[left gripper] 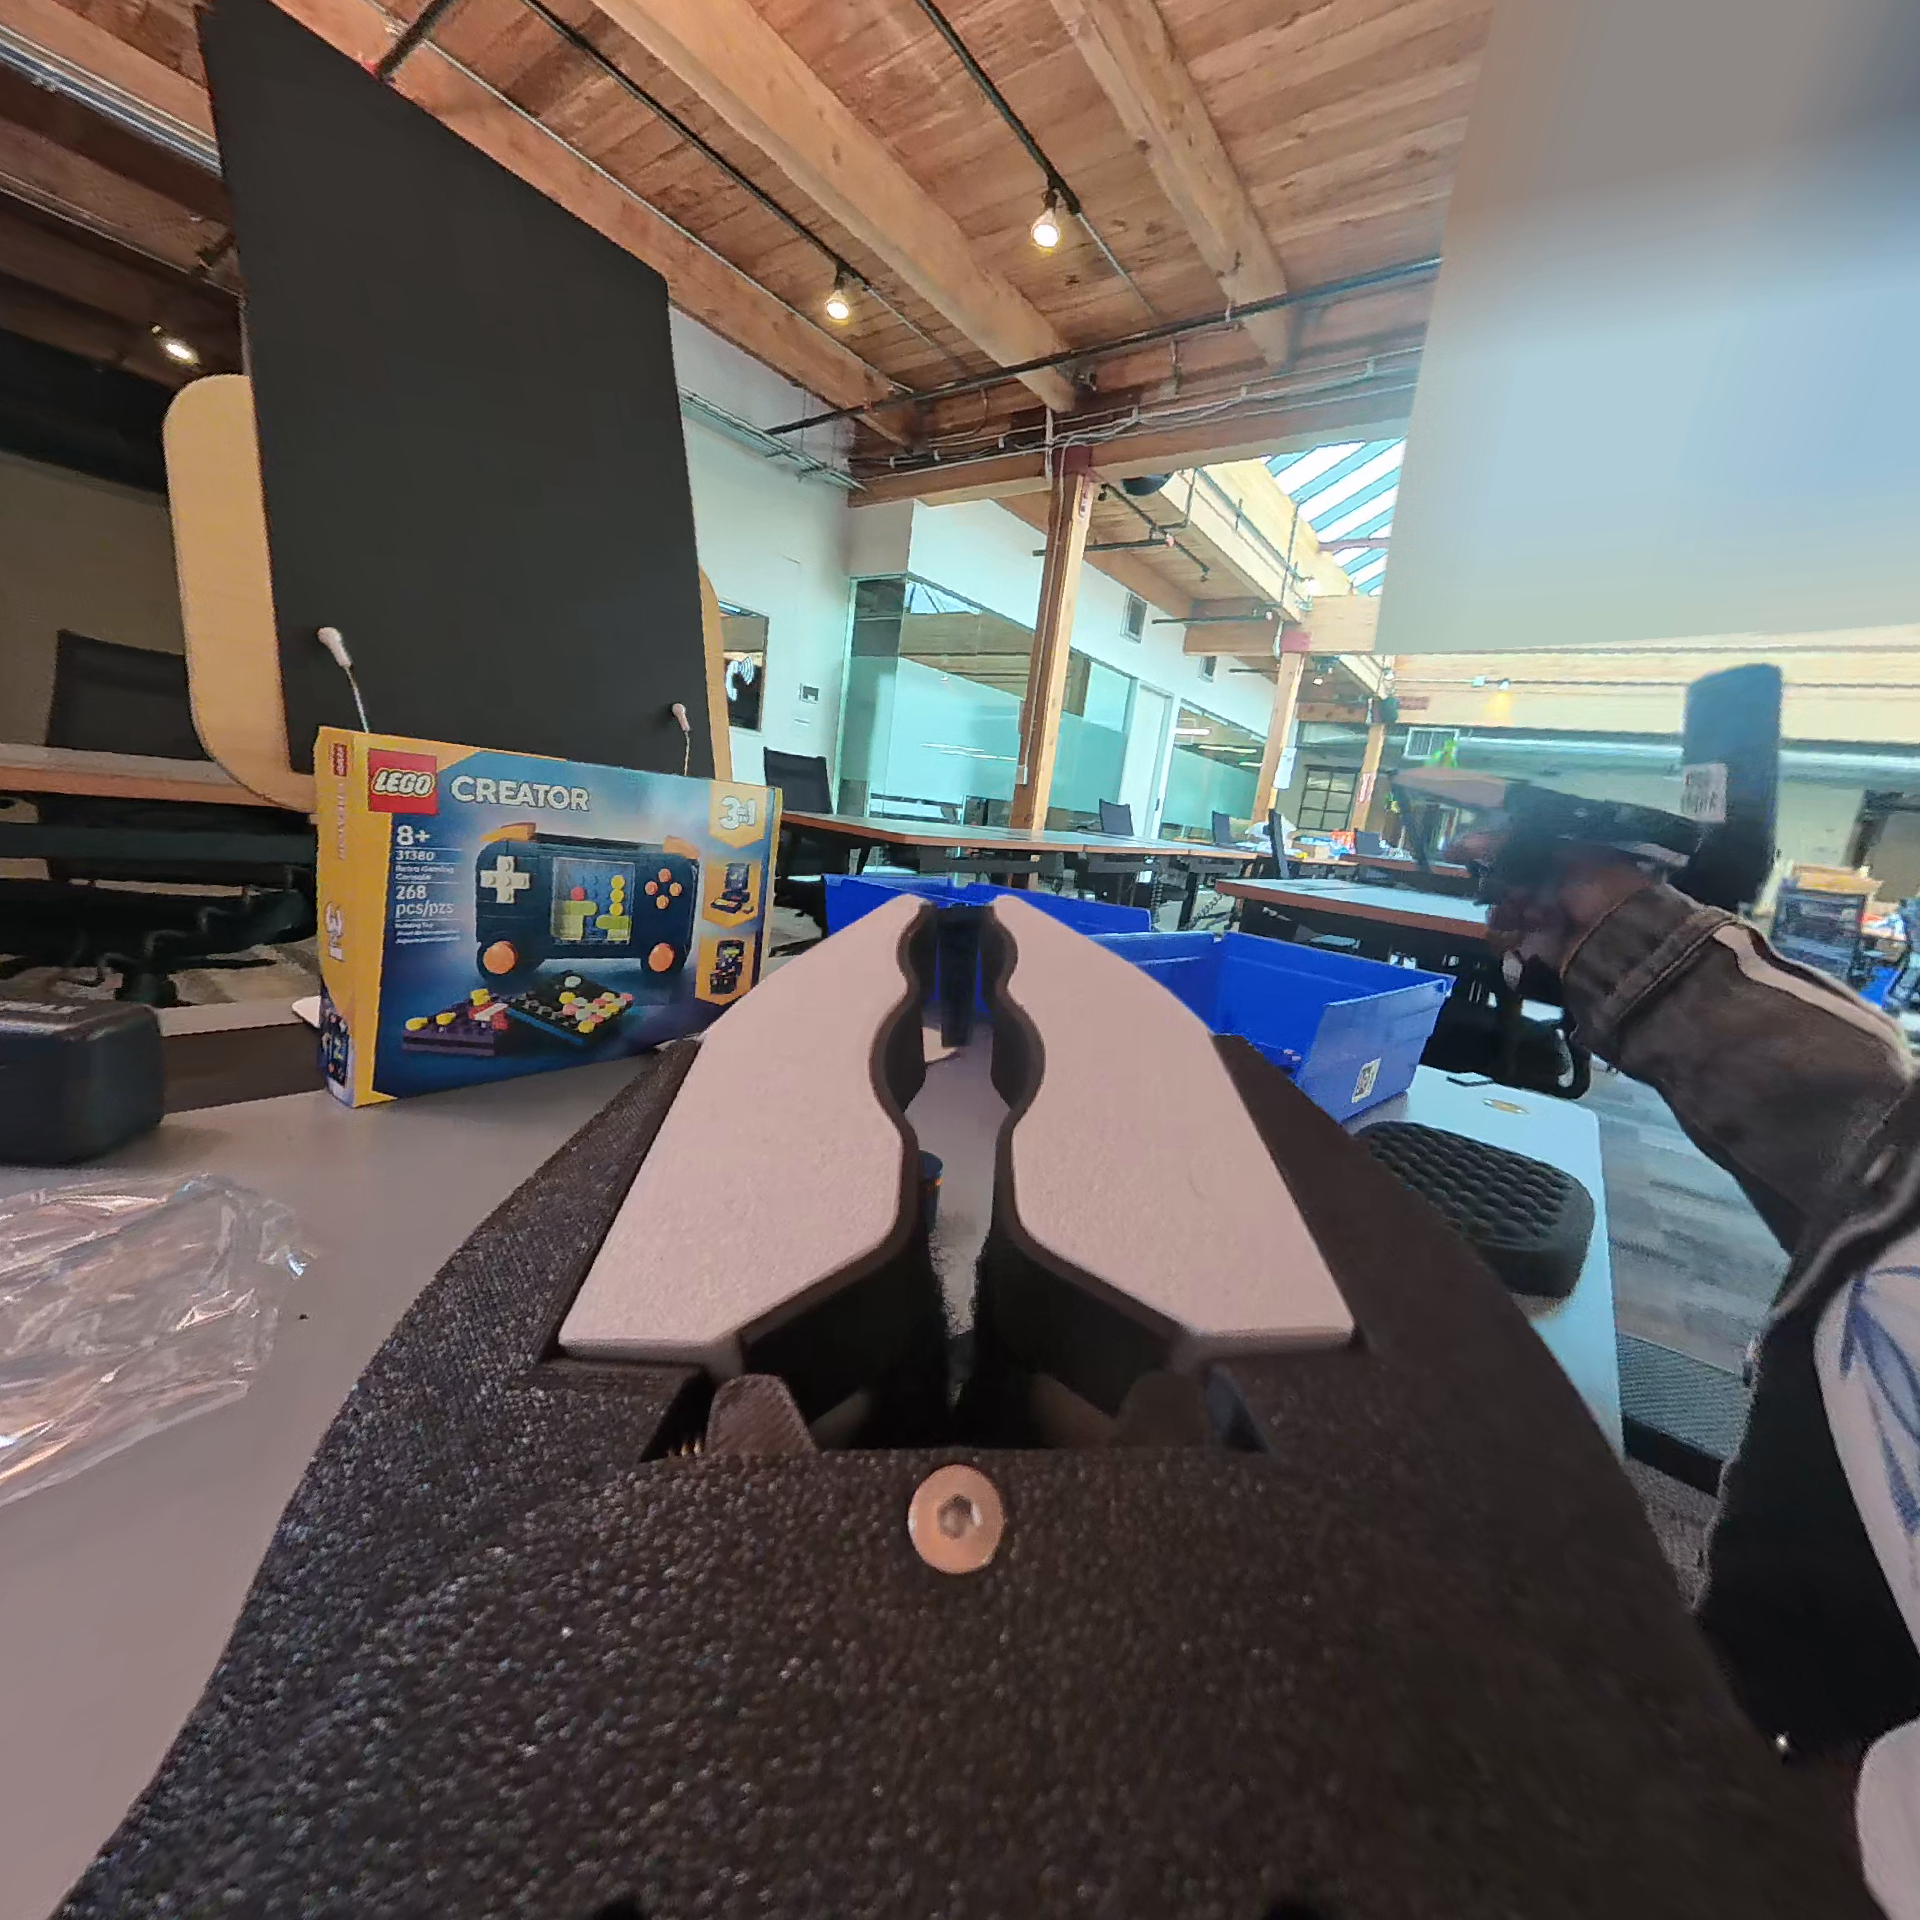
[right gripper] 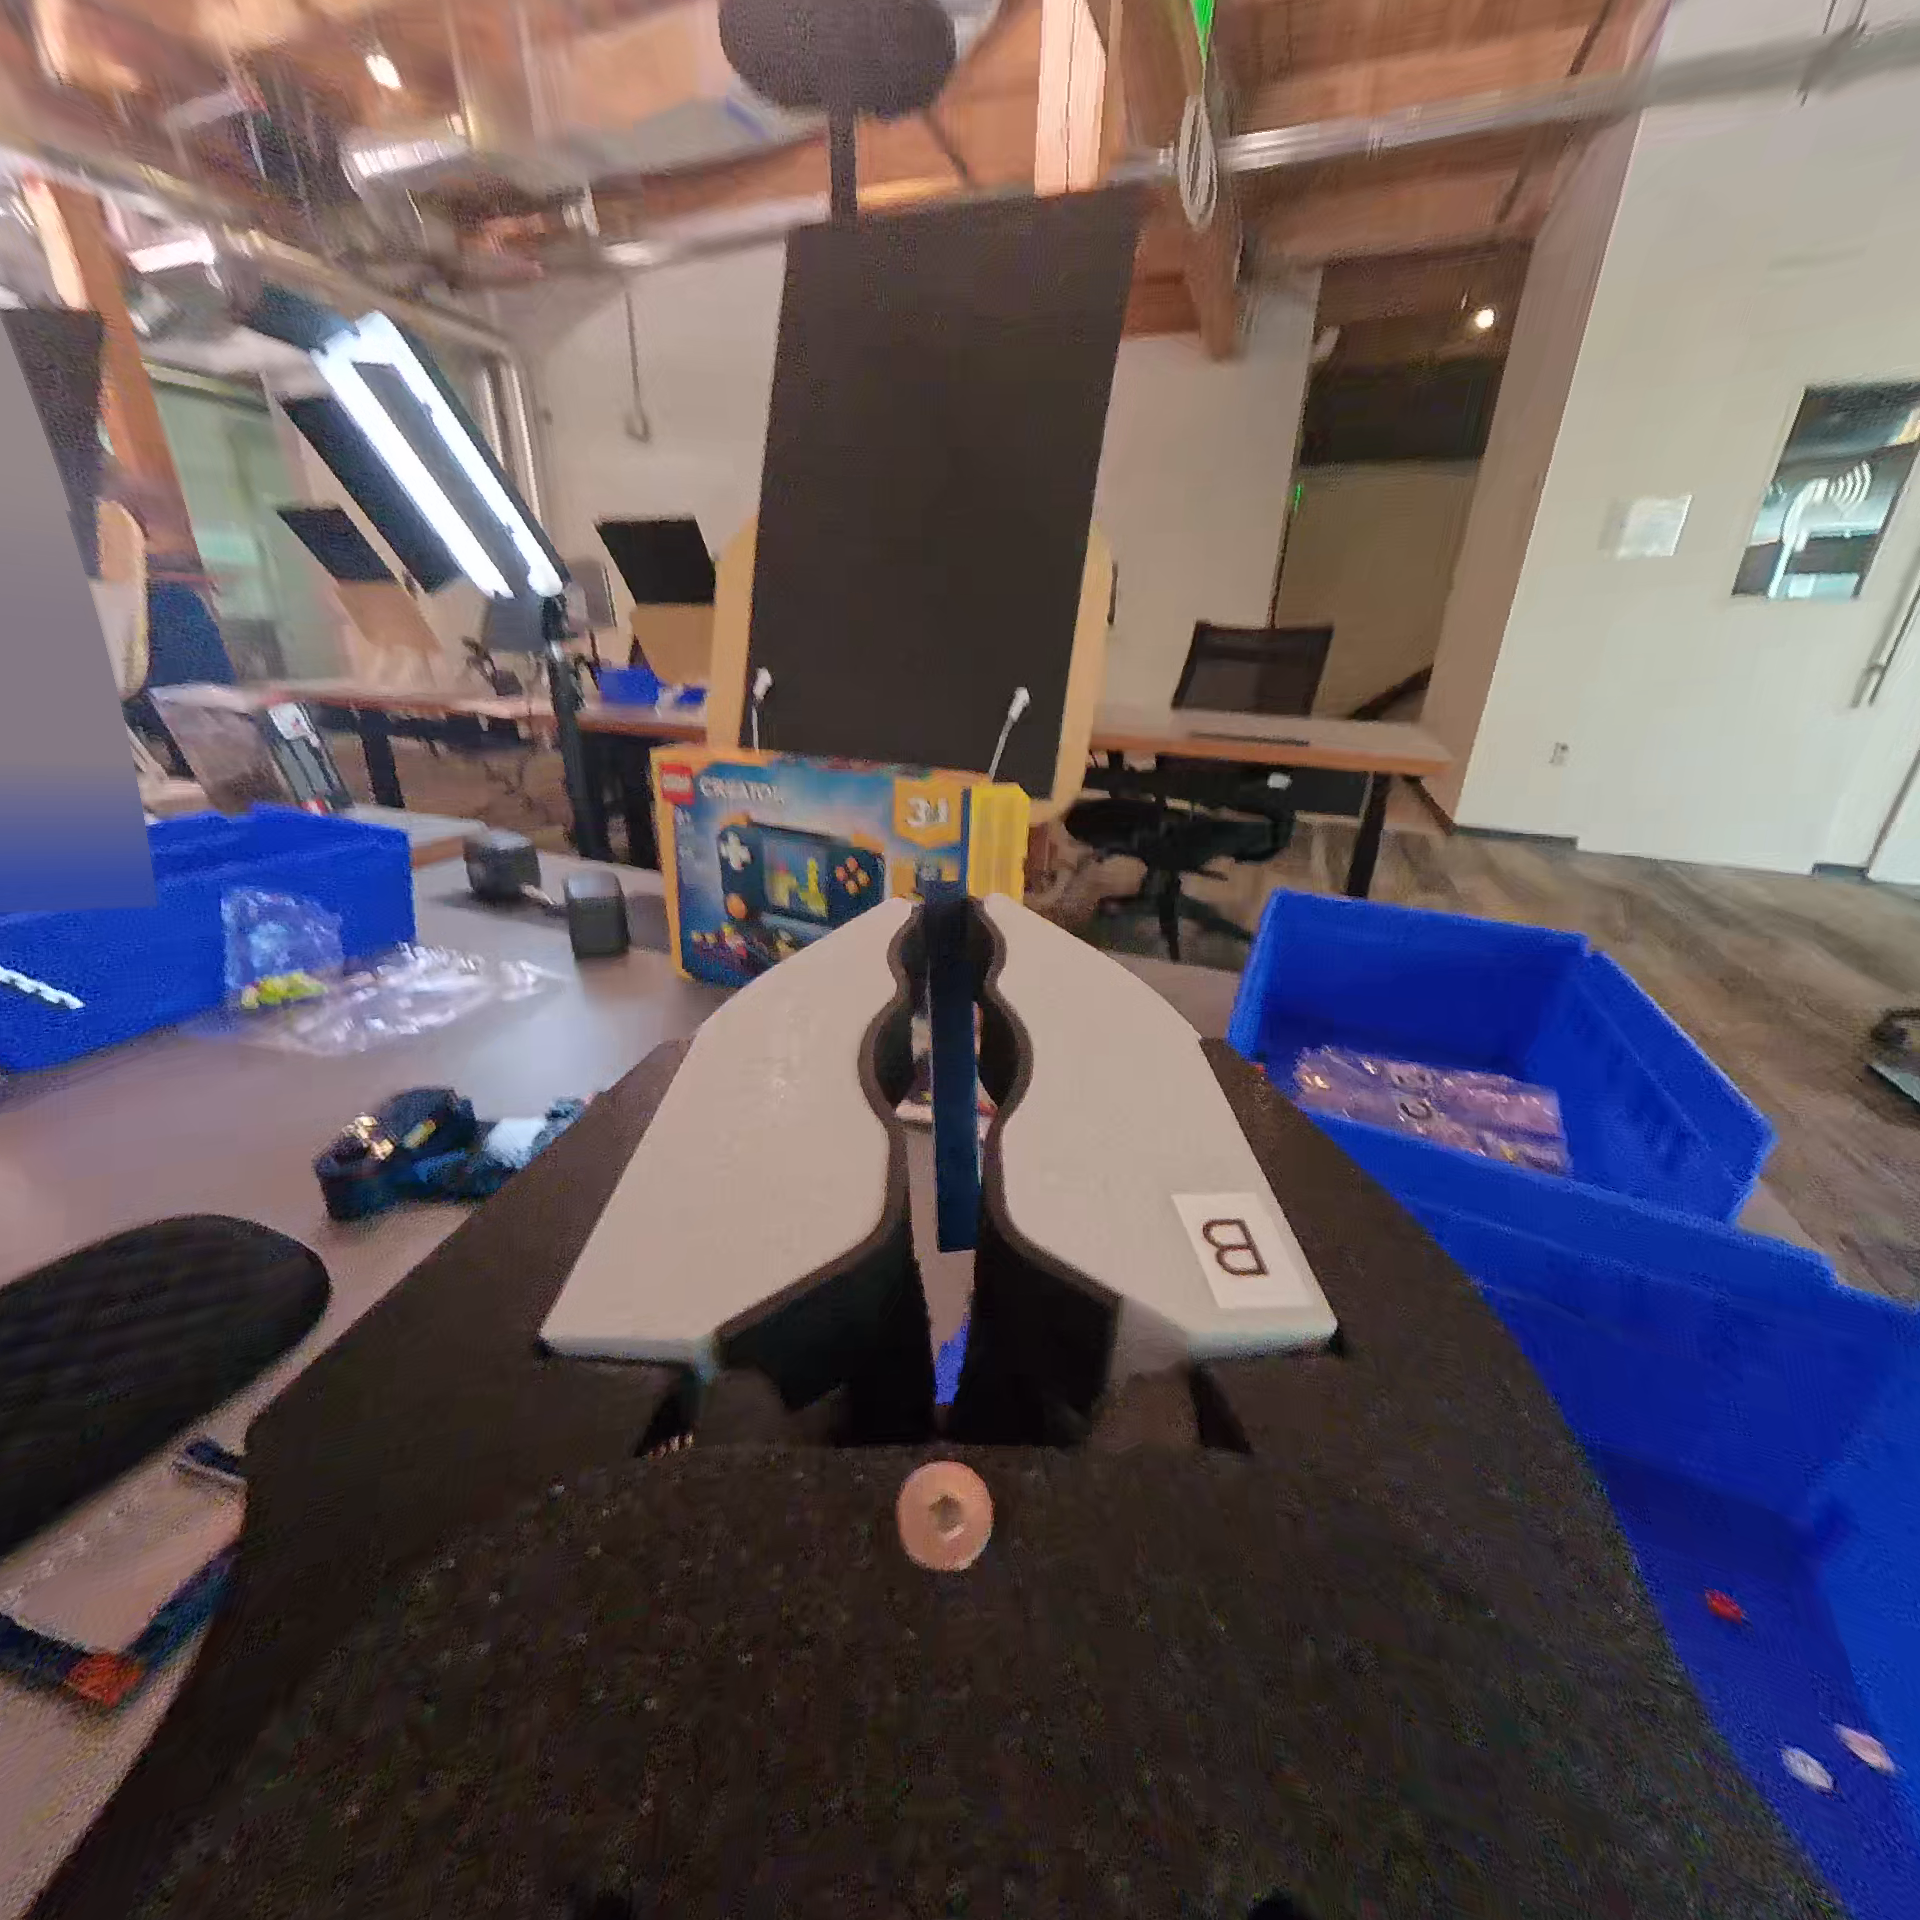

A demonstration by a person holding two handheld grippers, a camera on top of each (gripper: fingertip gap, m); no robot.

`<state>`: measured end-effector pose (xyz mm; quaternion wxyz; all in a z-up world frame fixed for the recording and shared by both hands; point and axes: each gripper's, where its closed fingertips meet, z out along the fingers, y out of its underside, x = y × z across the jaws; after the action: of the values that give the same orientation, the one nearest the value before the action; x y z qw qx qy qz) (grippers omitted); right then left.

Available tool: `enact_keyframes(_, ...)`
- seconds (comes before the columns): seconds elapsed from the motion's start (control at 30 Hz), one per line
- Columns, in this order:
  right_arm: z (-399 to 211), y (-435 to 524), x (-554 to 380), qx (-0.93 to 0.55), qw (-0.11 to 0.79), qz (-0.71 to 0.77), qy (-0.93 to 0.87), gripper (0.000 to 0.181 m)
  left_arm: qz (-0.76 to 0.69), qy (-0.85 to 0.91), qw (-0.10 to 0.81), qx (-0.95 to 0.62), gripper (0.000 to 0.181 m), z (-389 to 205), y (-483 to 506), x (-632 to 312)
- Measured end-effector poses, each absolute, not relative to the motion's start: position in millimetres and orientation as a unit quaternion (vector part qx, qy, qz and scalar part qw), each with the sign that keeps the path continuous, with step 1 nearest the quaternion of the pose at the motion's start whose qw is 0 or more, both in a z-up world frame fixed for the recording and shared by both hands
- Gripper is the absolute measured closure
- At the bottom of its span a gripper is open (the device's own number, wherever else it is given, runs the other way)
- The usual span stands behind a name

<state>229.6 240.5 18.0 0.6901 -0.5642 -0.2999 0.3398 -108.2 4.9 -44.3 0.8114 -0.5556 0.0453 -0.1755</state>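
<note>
While both of my claws sit above the grey desk (left gripper: 208,1558), each has something dark pinched at its tips. My left claw (left gripper: 958,914) is clenched on a small dark piece (left gripper: 956,977) that stands upright between the fingertips; what kind of piece it is, I cannot tell. Ahead and to the left of it, a boxed brick set (left gripper: 540,914) stands on the desk in front of a tall black panel (left gripper: 468,468), and crumpled clear plastic (left gripper: 125,1309) lies at the near left. Blue bins (left gripper: 1299,997) stand just beyond the fingers to the right.

My right claw (right gripper: 948,914) is clamped on a long dark blue strip (right gripper: 956,1101), held upright and slightly tilted between the fingers. A blue bin (right gripper: 1507,1039) with bagged parts sits to its right, another blue bin (right gripper: 260,883) far left. A heap of dark loose pieces (right gripper: 416,1148) lies on the desk to the left of the fingers.
</note>
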Motion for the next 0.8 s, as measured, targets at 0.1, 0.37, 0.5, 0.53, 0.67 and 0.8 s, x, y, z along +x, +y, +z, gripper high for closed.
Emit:
enact_keyframes(0.1, -1.8, 271.0, 232.8, -0.623, 0.648, 0.277, -0.339, 0.174, -0.173, 0.055, 0.809, -0.560, 0.175, -44.0, 8.3, -101.7)
enact_keyframes(0.37, 4.4, 293.2, 213.5, -0.621, 0.639, 0.272, -0.363, 0.174, -0.158, 0.057, 0.811, -0.561, 0.175, -46.6, 11.4, -97.2)
enact_keyframes(0.5, 1.2, 290.5, 210.4, -0.619, 0.645, 0.280, -0.350, 0.174, -0.159, 0.054, 0.807, -0.566, 0.174, -49.0, 14.1, -100.5)
enact_keyframes(0.53, -1.4, 289.9, 210.9, -0.622, 0.645, 0.278, -0.347, 0.174, -0.158, 0.052, 0.806, -0.567, 0.174, -49.6, 15.2, -101.6)
enact_keyframes(0.67, -11.2, 285.0, 213.4, -0.629, 0.640, 0.281, -0.340, 0.174, -0.157, 0.053, 0.806, -0.568, 0.174, -49.6, 18.6, -103.6)
enact_keyframes(0.8, -17.4, 279.6, 207.7, -0.634, 0.635, 0.266, -0.353, 0.174, -0.152, 0.052, 0.808, -0.567, 0.174, -49.9, 16.9, -104.0)
